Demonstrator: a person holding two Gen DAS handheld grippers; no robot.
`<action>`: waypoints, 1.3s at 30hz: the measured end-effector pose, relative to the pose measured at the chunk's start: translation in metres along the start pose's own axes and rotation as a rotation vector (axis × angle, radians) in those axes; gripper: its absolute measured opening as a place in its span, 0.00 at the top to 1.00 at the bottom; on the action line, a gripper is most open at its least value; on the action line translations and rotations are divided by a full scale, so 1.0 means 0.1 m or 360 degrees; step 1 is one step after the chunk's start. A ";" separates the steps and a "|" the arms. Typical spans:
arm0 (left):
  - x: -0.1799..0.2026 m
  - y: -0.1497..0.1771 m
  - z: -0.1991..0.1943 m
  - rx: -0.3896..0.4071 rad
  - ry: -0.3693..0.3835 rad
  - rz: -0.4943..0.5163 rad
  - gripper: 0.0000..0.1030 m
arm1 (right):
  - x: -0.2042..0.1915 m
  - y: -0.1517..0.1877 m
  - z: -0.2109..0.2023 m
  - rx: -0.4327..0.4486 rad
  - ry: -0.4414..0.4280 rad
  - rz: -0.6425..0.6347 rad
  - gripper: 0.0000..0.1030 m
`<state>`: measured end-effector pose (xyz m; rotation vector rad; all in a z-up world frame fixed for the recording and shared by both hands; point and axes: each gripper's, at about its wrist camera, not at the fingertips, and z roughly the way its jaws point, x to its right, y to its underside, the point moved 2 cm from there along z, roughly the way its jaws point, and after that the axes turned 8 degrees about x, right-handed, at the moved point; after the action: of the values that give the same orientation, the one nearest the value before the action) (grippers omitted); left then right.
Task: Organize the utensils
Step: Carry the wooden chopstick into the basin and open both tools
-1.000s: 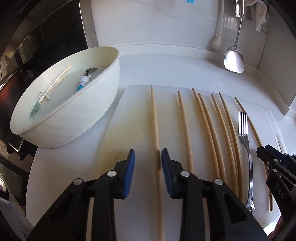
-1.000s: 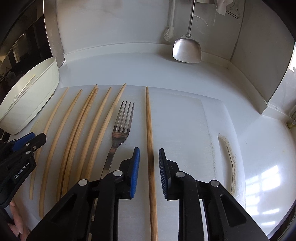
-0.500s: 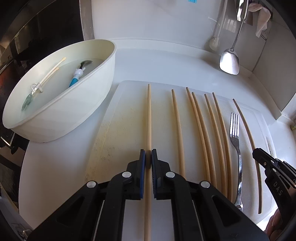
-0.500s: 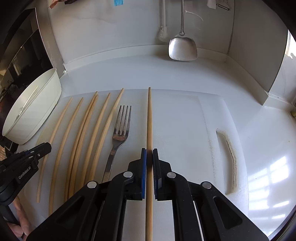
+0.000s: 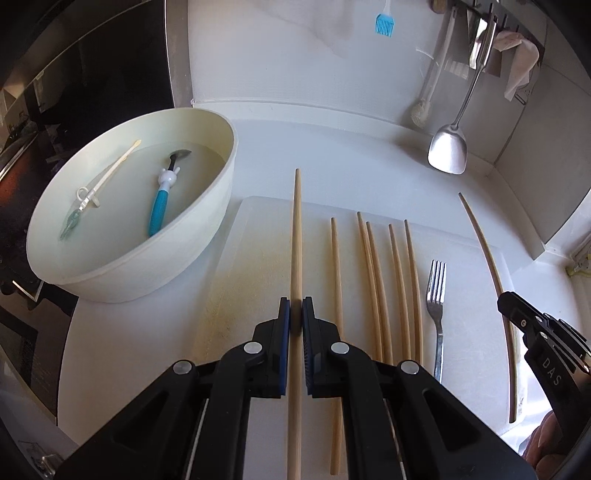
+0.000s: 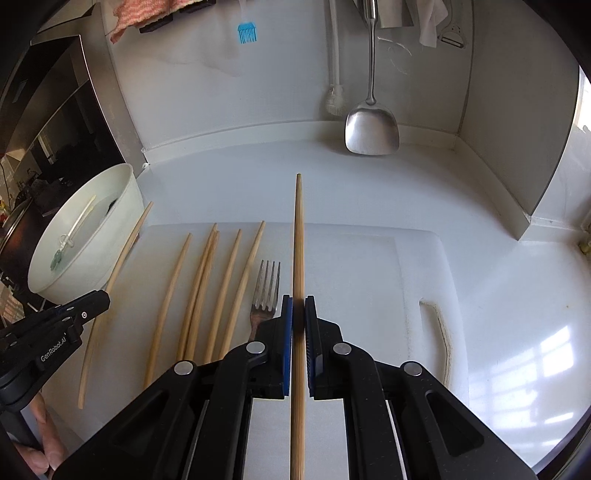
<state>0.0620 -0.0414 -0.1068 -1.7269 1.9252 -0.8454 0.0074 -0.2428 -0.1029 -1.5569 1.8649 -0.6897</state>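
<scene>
My left gripper (image 5: 295,314) is shut on one wooden chopstick (image 5: 296,236), held just above the white cutting board (image 5: 251,258) with its tip pointing away. My right gripper (image 6: 298,310) is shut on a second chopstick (image 6: 298,236), also raised off the board. Several more chopsticks (image 5: 373,288) lie side by side on the board between the two, with a steel fork (image 5: 437,306) next to them. In the left wrist view the right gripper shows at the right edge with its chopstick (image 5: 487,258).
A cream bowl (image 5: 129,273) of water stands left of the board, holding a blue-handled spoon (image 5: 160,206) and a pale utensil (image 5: 107,177). A steel spatula (image 5: 447,151), dish brush (image 5: 421,114) and blue brush (image 5: 384,24) hang on the back wall.
Both grippers went from open around a chopstick to shut on it. Both have then risen, lifting their chopsticks off the board.
</scene>
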 end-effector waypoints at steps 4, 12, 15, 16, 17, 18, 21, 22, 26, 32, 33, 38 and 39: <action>-0.07 -0.19 -0.24 0.0038 -0.0011 -0.0046 0.93 | -0.11 -0.21 -0.17 0.0050 -0.0062 -0.0033 0.94; -0.44 -0.55 -0.57 0.0133 -0.0081 -0.0114 0.93 | -0.61 -0.64 -0.33 0.0125 -0.0167 -0.0130 0.94; -0.69 -0.71 -0.63 0.0166 -0.0093 -0.0106 0.93 | -0.90 -0.74 -0.28 0.0127 -0.0210 -0.0130 0.94; -0.77 -0.77 -0.64 0.0176 -0.0091 -0.0097 0.93 | -1.00 -0.78 -0.26 0.0131 -0.0214 -0.0128 0.94; -0.86 -0.82 -0.63 0.0183 -0.0088 -0.0084 0.93 | -1.10 -0.80 -0.23 0.0135 -0.0208 -0.0126 0.94; -0.96 -0.87 -0.61 0.0184 -0.0086 -0.0070 0.93 | -1.21 -0.82 -0.20 0.0138 -0.0202 -0.0120 0.94; -1.27 -1.01 -0.55 0.0180 -0.0060 -0.0041 0.93 | -1.52 -0.88 -0.09 0.0140 -0.0202 -0.0096 0.94; -1.38 -1.06 -0.53 0.0185 -0.0058 -0.0023 0.93 | -1.63 -0.91 -0.05 0.0141 -0.0202 -0.0096 0.94; -1.77 -1.15 -0.42 0.0176 -0.0059 0.0010 0.93 | -2.10 -0.98 0.07 0.0147 -0.0214 -0.0102 0.94; -2.20 -1.27 -0.22 0.0124 -0.0073 -0.0015 0.93 | -2.62 -1.05 0.36 0.0077 -0.0276 -0.0111 0.94; -2.24 -1.28 -0.18 0.0113 -0.0073 -0.0025 0.93 | -2.69 -1.06 0.41 0.0061 -0.0291 -0.0121 0.94; -2.38 -1.27 0.03 0.0066 -0.0094 -0.0055 0.93 | -2.93 -1.06 0.68 -0.0018 -0.0349 -0.0171 0.94; -2.40 -1.26 0.08 0.0053 -0.0101 -0.0060 0.93 | -2.95 -1.06 0.74 -0.0034 -0.0357 -0.0174 0.94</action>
<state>0.1932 0.1882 -0.0482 -1.7541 1.8329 -0.8214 0.1697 0.0289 -0.0414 -1.6858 1.6375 -0.5200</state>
